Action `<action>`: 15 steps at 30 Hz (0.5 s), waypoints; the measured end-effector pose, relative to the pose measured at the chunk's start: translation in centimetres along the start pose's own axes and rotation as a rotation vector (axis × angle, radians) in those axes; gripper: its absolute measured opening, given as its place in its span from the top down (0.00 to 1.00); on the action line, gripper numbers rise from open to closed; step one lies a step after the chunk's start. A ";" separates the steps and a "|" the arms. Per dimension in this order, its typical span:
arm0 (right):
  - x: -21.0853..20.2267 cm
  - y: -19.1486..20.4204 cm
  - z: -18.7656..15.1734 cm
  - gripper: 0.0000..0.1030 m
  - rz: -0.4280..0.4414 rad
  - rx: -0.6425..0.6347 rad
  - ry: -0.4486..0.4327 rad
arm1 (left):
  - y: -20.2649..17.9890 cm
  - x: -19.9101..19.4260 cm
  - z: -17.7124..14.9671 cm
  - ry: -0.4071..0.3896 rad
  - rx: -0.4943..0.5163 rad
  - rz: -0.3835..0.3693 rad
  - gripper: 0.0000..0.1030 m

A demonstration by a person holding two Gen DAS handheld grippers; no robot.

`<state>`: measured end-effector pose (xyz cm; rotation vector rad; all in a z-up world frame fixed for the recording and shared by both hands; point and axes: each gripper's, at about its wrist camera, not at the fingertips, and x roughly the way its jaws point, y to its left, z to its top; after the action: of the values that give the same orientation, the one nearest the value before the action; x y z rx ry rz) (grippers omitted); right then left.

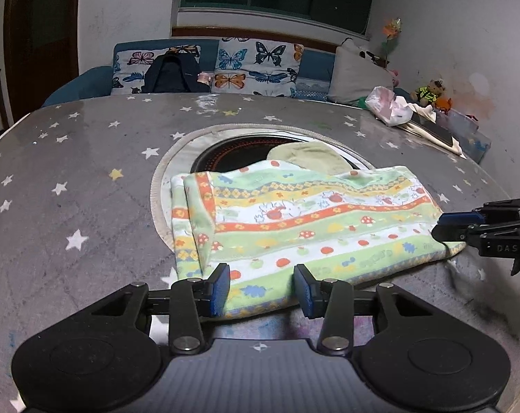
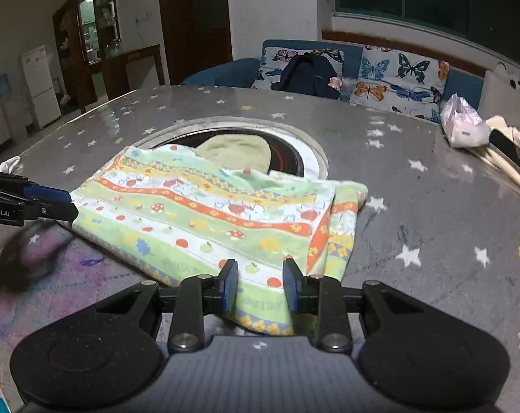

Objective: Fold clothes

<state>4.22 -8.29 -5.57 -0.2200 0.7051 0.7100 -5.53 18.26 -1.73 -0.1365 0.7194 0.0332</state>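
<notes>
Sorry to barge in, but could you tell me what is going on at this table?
A person is folding a colourful patterned cloth on the star-print table, with a handheld gripper in each hand. The left gripper and right gripper each sit at a near corner of the cloth, jaws open around its edge. The cloth looks already folded over once.

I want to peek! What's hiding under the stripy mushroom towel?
The striped mushroom-print towel partly covers a pale green cloth and a round black cooktop sunk in the star-patterned grey table. Anything directly beneath stays hidden.
</notes>
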 end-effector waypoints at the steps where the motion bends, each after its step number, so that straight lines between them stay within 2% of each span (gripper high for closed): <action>1: -0.2 0.1 0.4 0.71 -0.003 -0.008 -0.007 | 0.0 0.1 0.4 -0.004 0.007 0.003 0.57; 5: 0.0 0.1 2.0 0.65 -0.018 -0.031 -0.028 | -0.1 1.0 2.4 -0.018 0.022 0.010 0.57; 9: 1.7 -0.4 3.5 0.65 -0.020 -0.026 -0.029 | 0.2 2.6 4.4 -0.018 0.025 0.007 0.57; 15: 4.6 -1.7 4.3 0.65 -0.025 0.004 -0.005 | 1.0 5.1 4.9 0.022 0.011 0.032 0.57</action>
<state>10.05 -5.39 -5.43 -0.2232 0.6973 0.6854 1.43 19.85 -1.56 -0.1148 0.7439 0.0583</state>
